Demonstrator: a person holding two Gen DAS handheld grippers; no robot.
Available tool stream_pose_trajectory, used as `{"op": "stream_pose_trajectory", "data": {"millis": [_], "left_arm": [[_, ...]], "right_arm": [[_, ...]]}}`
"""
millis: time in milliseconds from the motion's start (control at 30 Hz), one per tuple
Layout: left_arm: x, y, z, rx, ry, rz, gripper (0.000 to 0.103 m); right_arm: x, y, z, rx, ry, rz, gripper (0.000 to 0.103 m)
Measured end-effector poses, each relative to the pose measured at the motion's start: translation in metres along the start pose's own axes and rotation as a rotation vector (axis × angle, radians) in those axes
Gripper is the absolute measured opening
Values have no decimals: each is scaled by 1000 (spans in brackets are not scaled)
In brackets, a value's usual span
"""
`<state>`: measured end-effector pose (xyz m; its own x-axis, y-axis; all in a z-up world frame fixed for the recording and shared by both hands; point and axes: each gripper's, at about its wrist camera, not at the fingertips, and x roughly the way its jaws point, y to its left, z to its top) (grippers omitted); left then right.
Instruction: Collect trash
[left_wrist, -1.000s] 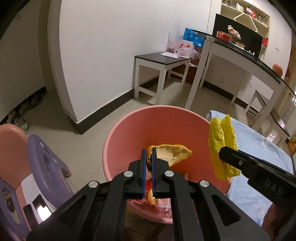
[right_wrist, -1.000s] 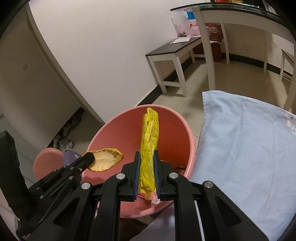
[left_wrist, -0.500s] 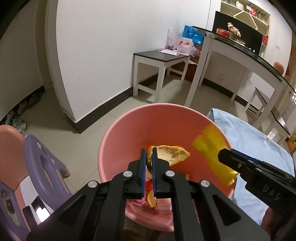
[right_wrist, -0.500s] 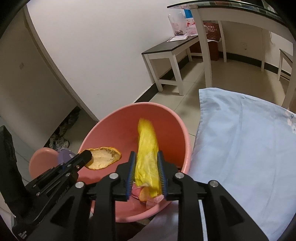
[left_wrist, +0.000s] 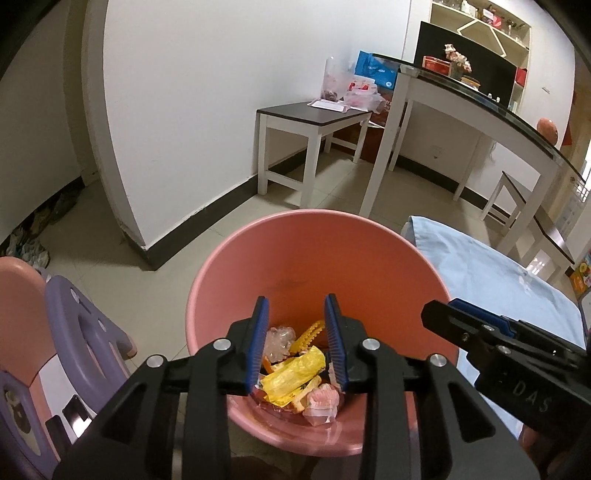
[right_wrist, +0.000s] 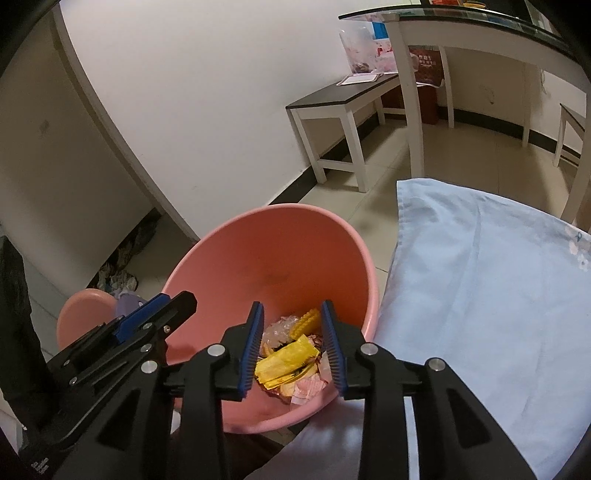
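Observation:
A pink plastic bin (left_wrist: 314, 258) (right_wrist: 258, 266) stands on the floor below both grippers. At its bottom lie a yellow wrapper (left_wrist: 295, 374) (right_wrist: 286, 360), clear plastic (left_wrist: 279, 339), a ridged yellow piece (left_wrist: 308, 332) (right_wrist: 306, 322) and pink scraps (left_wrist: 321, 400). My left gripper (left_wrist: 297, 336) is open and empty above the bin; it also shows in the right wrist view (right_wrist: 166, 306). My right gripper (right_wrist: 291, 332) is open and empty above the bin; it also shows in the left wrist view (left_wrist: 461, 314).
A light blue cloth (right_wrist: 480, 277) (left_wrist: 498, 269) covers a surface right of the bin. A purple and pink child's stool (left_wrist: 66, 332) stands at the left. A low dark-topped bench (left_wrist: 314, 114) and a white glass-topped table (left_wrist: 461, 103) stand by the wall behind.
Both grippers opened. The orange peel left the left gripper and the yellow wrapper left the right gripper; the wrapper now lies in the bin.

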<state>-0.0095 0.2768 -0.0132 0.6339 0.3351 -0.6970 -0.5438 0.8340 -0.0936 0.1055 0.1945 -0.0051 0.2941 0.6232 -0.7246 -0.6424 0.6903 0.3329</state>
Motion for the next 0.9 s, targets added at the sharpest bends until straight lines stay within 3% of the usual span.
{"op": "stream_pose_trajectory", "data": {"millis": [367, 633, 900], "left_arm": [[-15, -2, 1, 6, -30, 1, 31], [-32, -8, -2, -10, -46, -20, 31], [-49, -24, -10, 10, -62, -40, 31]], "right_arm": [[-30, -4, -7, -30, -53, -2, 48], [-67, -4, -26, -84, -113, -53, 57], [-86, -8, -43, -103, -121, -96, 59]]}}
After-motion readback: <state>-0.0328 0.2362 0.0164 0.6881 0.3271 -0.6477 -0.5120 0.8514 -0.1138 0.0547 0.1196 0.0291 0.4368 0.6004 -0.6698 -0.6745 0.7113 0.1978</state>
